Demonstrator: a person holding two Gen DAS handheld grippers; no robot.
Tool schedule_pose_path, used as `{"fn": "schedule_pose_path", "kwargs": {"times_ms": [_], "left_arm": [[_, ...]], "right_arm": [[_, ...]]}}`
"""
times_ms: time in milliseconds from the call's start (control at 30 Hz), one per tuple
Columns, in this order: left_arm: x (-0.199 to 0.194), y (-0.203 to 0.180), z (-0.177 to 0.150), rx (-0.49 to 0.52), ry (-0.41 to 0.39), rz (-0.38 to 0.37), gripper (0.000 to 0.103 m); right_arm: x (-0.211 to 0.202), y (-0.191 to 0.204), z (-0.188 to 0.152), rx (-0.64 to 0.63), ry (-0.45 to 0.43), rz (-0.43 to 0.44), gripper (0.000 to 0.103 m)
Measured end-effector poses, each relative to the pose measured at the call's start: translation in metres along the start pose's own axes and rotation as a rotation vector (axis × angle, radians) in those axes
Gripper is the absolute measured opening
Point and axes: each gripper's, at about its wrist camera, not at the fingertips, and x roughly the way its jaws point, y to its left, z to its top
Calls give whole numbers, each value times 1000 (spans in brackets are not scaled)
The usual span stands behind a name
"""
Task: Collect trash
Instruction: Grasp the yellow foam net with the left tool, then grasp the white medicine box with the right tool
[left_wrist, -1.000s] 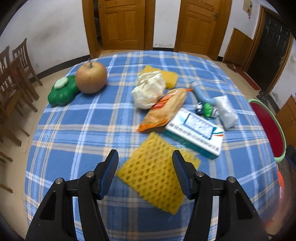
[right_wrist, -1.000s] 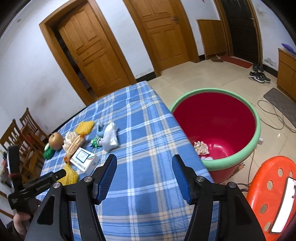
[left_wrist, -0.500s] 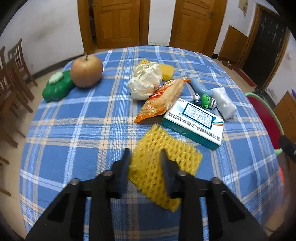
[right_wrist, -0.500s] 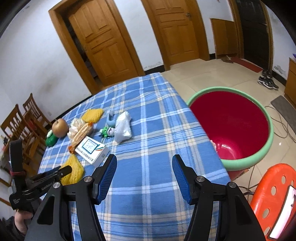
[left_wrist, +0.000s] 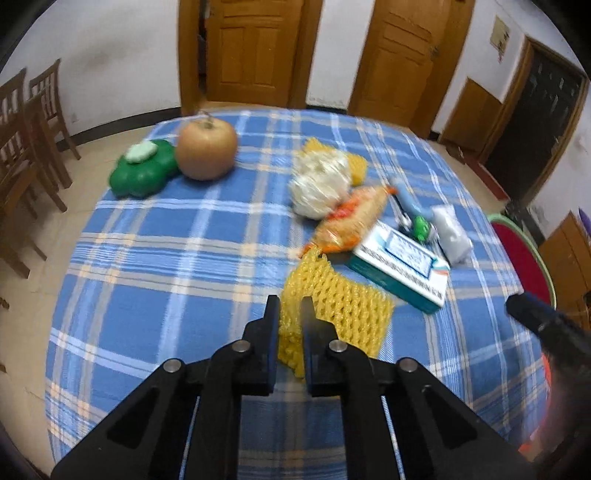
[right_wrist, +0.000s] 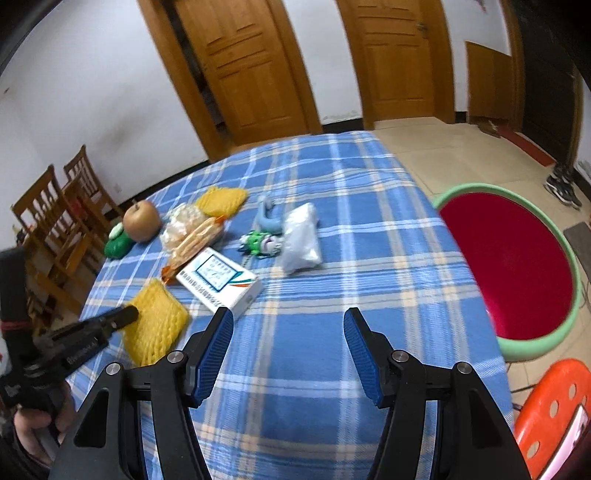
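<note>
Nearest in the left wrist view, the left hand-held gripper (left_wrist: 289, 314) is pressed almost together on the near edge of a yellow foam fruit net (left_wrist: 332, 310), which is bunched between the two fingers while the rest of it lies on the blue plaid tabletop (left_wrist: 166, 258). In the right wrist view the right hand-held gripper (right_wrist: 289, 347) is spread wide above the tabletop, and nothing is held or touched by it.

Just behind the pinched net, a white and teal carton (left_wrist: 400, 267) is seen; its printing is too blurred to be read. An orange snack wrapper (left_wrist: 351, 221) leans against the carton, and a crumpled white wrapper (left_wrist: 319, 188) lies behind that. A second yellow foam net (right_wrist: 221, 199) is partly hidden behind the white wrapper, so two nets are counted. To the right of the carton one clear plastic bag (right_wrist: 301, 238), one small green toy (right_wrist: 256, 243) and one pale blue toy (right_wrist: 267, 218) are lying close together.

Farther, at the left, one apple (left_wrist: 205, 149) stands touching a green clover-shaped object (left_wrist: 142, 171). Beside the table, on the floor, one red basin with a green rim (right_wrist: 517, 266) is seen, with an orange stool (right_wrist: 550, 410) near it.
</note>
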Motion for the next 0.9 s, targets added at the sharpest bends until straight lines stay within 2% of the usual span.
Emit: {"fn": "schedule_pose_path", "kwargs": {"times_ms": [100, 200, 400, 667, 900], "left_arm": [[-7, 16, 5, -47, -27, 21, 10], [-11, 33, 8, -88, -43, 46, 10], [-9, 57, 8, -140, -45, 75, 10], [-4, 69, 4, -143, -20, 94, 10], [-3, 71, 3, -140, -13, 105, 10]], "right_arm": [[12, 12, 3, -33, 23, 29, 66], [25, 24, 7, -79, 44, 70, 75], [52, 45, 15, -205, 98, 38, 75], [90, 69, 21, -362, 170, -24, 75], [102, 70, 20, -388, 182, -35, 75]]}}
